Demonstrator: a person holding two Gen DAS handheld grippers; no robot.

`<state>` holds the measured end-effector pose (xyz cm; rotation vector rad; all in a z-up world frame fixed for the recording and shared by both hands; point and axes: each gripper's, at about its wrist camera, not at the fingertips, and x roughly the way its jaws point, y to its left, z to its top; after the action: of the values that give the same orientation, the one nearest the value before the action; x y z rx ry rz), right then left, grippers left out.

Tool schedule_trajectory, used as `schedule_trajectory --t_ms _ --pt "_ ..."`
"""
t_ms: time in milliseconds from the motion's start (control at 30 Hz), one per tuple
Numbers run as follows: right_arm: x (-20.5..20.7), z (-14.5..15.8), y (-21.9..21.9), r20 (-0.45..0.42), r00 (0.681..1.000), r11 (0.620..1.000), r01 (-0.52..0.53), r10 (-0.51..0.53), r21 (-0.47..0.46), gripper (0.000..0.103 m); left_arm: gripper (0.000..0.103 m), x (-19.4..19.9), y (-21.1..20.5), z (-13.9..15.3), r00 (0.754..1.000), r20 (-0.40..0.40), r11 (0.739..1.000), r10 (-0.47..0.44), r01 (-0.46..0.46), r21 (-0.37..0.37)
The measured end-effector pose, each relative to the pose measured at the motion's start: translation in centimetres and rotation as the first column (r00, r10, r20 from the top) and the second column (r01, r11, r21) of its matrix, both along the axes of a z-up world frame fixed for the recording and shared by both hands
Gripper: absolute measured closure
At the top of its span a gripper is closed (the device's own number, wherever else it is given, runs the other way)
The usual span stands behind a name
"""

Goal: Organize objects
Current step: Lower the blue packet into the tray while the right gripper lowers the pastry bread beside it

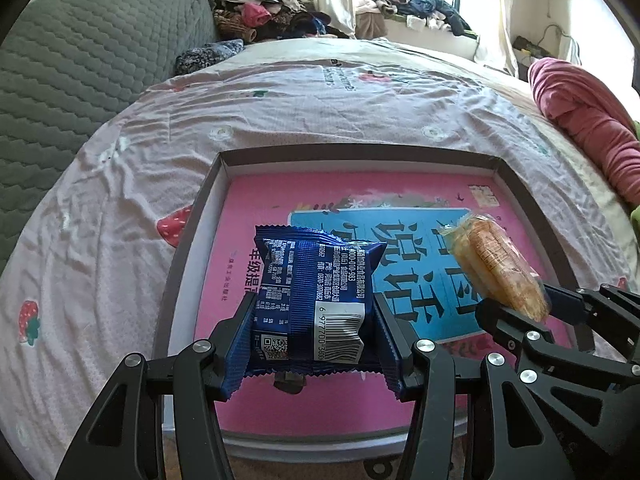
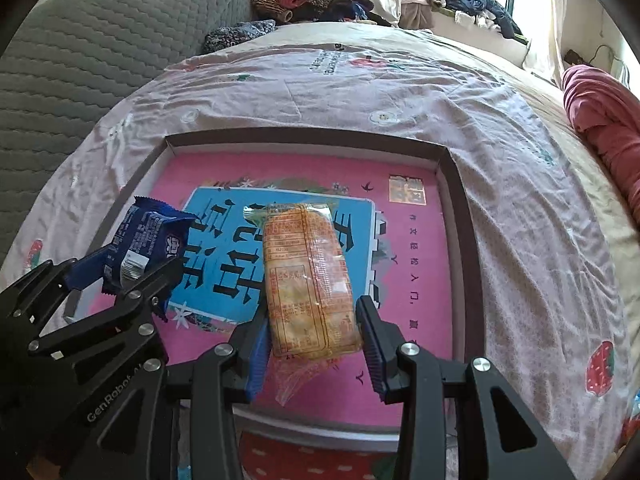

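Blue snack packet (image 1: 316, 300) clamped in left tongs (image 1: 314, 312), orange snack packet (image 2: 308, 280) clamped in right tongs (image 2: 312, 320), both above shallow box (image 1: 360, 156)

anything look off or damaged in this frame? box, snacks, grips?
Nothing damaged or spilled. The left gripper holds the blue snack packet with its side seams crumpled by the pads. The right gripper holds the orange snack packet. Both hang above the shallow box, where a pink book lies flat.

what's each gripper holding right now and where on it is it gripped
Left gripper clamps the blue snack packet by its side edges near the barcode end. Right gripper pinches the orange snack packet across its near end.
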<state>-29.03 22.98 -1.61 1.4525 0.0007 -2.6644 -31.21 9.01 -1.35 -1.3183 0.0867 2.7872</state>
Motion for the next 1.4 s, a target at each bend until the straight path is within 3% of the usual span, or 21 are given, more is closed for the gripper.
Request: schedule_trajectory --t_ms 433,1067,1400 --pt "-0.8 -1.5 0.8 0.012 1.000 1.000 0.010 -0.010 -0.003 0.062 0.046 -1.3 -0.2 -1.7 1.000 0.017 1.000 0.009 -0.010 0.006" --pt "-0.6 -1.5 1.2 0.019 1.000 0.999 0.024 -0.024 -0.022 0.058 0.043 -1.3 -0.8 -1.9 0.999 0.035 0.999 0.031 -0.032 0.016" --pt "-0.2 -1.4 1.0 0.031 0.999 1.000 0.018 -0.017 -0.015 0.055 0.031 -1.2 -2.0 -1.9 0.996 0.068 0.998 0.050 -0.053 0.042"
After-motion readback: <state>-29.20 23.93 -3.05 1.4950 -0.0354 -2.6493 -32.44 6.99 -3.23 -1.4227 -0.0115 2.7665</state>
